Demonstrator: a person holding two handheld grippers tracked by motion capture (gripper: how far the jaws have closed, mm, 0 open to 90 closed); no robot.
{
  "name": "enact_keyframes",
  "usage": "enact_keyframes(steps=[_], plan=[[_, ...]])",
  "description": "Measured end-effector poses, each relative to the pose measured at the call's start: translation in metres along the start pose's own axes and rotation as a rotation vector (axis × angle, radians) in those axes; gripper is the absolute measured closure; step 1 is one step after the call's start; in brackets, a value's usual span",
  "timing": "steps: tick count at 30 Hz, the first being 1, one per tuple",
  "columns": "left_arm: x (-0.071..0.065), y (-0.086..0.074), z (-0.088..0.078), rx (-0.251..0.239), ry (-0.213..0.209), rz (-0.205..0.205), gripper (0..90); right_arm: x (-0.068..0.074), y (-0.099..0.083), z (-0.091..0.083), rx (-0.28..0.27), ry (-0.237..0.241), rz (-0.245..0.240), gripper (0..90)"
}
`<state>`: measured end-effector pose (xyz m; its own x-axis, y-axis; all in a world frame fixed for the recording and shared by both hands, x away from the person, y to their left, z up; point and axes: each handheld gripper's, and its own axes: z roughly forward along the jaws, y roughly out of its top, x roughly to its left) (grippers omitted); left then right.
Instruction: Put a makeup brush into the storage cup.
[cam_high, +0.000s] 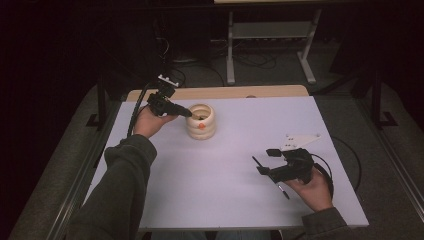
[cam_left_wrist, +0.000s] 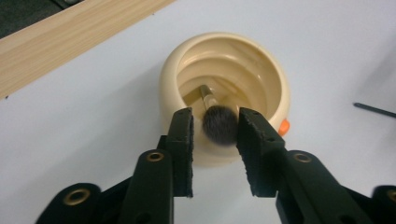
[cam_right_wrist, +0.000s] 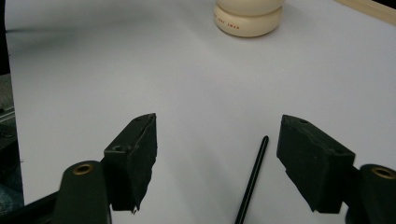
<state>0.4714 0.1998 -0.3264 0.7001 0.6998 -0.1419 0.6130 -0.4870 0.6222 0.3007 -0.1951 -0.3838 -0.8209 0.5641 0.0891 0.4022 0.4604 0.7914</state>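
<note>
Ribbed holder (cam_high: 201, 121) on the bench (cam_high: 230, 200), toward the far left. Brush (cam_left_wrist: 218, 122) inside the holder, head up at the rim, between the parted jaws of the left gripper (cam_left_wrist: 215, 128), untouched. Thin pen (cam_right_wrist: 252, 179) flat on the bench at near right, between the jaws of the right gripper (cam_right_wrist: 217, 154).

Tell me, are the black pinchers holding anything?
No. The left gripper has its jaws open beside the makeup brush's bristles, which stand in the cream holder. The right gripper is open above a thin black stick on the table.
</note>
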Motion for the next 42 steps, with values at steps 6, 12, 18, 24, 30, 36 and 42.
enact_keyframes(steps=[6, 12, 18, 24, 30, 36, 42], plan=[[0.0, -0.011, -0.01, -0.016, -0.006, 0.006, 60.1, 0.0, 0.0, 0.001, 0.007, -0.008, 0.002, 27.5], [0.0, -0.022, -0.017, -0.034, -0.01, 0.006, 57.8, -0.001, 0.0, 0.002, 0.01, -0.016, 0.001, 27.5], [-0.004, -0.03, -0.021, -0.04, -0.016, 0.018, 56.8, -0.002, -0.001, 0.001, 0.016, -0.023, 0.01, 27.4], [-0.006, -0.038, -0.024, -0.038, -0.018, 0.023, 54.9, -0.003, -0.001, 0.001, 0.012, -0.029, 0.012, 26.7], [-0.007, -0.045, -0.029, -0.045, -0.023, 0.037, 54.1, -0.004, 0.0, 0.001, 0.015, -0.036, 0.018, 26.2], [-0.008, -0.054, -0.031, -0.049, -0.036, 0.031, 53.1, -0.004, -0.001, 0.002, 0.021, -0.037, 0.024, 25.5], [-0.011, -0.058, -0.033, -0.058, -0.043, 0.042, 51.9, -0.005, -0.002, 0.0, 0.014, -0.049, 0.023, 25.5]])
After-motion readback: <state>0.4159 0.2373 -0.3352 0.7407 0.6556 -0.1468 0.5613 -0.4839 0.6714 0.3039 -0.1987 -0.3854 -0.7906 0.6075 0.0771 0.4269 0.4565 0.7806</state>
